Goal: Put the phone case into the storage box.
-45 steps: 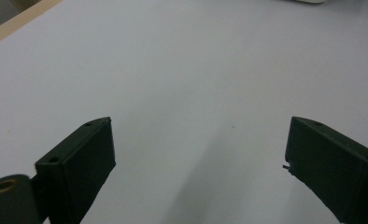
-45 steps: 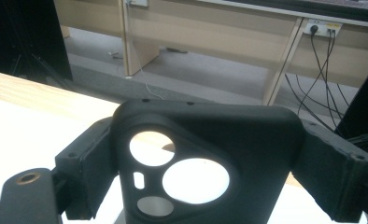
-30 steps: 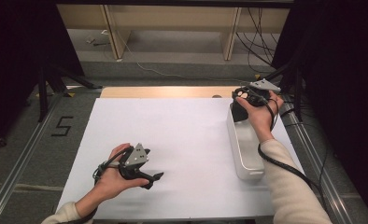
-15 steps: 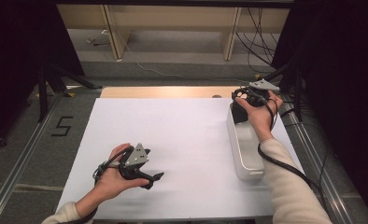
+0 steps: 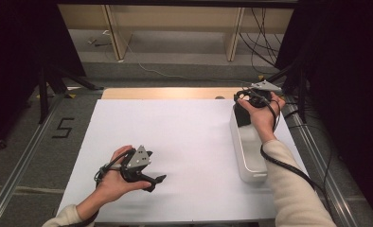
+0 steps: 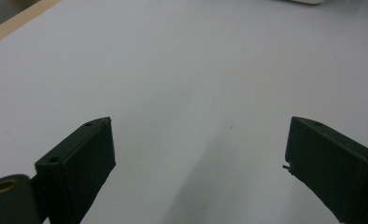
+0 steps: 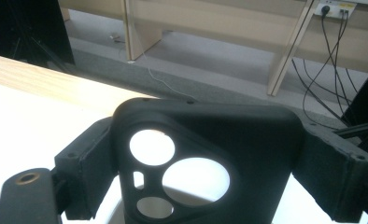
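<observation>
Phone case, black with round camera cut-outs, gripped between the right gripper's jaws.

Both jaws press on the case's two sides, holding it upright over the far end of a white tray that runs back toward the person below that gripper. The left gripper rests low on the white table sheet, well apart from the tray, its jaws spread wide with only bare sheet between them.
</observation>
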Motion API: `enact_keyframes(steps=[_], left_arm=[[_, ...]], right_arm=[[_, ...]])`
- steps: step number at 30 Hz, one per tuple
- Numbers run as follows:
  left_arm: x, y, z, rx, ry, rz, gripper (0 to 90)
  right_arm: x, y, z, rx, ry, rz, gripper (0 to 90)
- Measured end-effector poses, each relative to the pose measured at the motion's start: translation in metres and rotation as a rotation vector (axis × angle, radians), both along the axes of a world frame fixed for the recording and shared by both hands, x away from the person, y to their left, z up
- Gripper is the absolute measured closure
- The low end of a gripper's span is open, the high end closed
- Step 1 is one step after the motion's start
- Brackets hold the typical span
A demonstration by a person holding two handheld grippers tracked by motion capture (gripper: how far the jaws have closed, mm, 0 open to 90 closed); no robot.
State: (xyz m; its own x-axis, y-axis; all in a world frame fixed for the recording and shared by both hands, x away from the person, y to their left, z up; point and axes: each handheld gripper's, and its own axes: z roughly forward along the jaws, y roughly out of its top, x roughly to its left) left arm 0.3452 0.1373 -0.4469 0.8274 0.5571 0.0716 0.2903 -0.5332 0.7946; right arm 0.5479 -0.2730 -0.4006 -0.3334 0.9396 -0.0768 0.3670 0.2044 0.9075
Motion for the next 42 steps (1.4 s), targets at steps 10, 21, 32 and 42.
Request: enact_keyframes(steps=[10, 21, 32, 42], left_arm=[[0.0, -0.001, 0.0, 0.0, 0.0, 0.001, 8.1], [0.0, 0.0, 0.0, -0.001, -0.001, -0.001, 8.0], [0.0, -0.001, 0.0, -0.001, 0.0, 0.001, 8.0], [0.0, -0.001, 0.0, -0.001, -0.001, 0.001, 8.0]], right_arm=[[0.004, 0.001, 0.0, 0.002, 0.022, -0.003, 14.6], [0.01, 0.005, -0.005, 0.0, 0.042, -0.007, 14.0], [0.011, 0.006, -0.007, -0.007, 0.052, -0.011, 13.0], [0.01, 0.006, -0.006, -0.003, 0.045, -0.006, 8.7]])
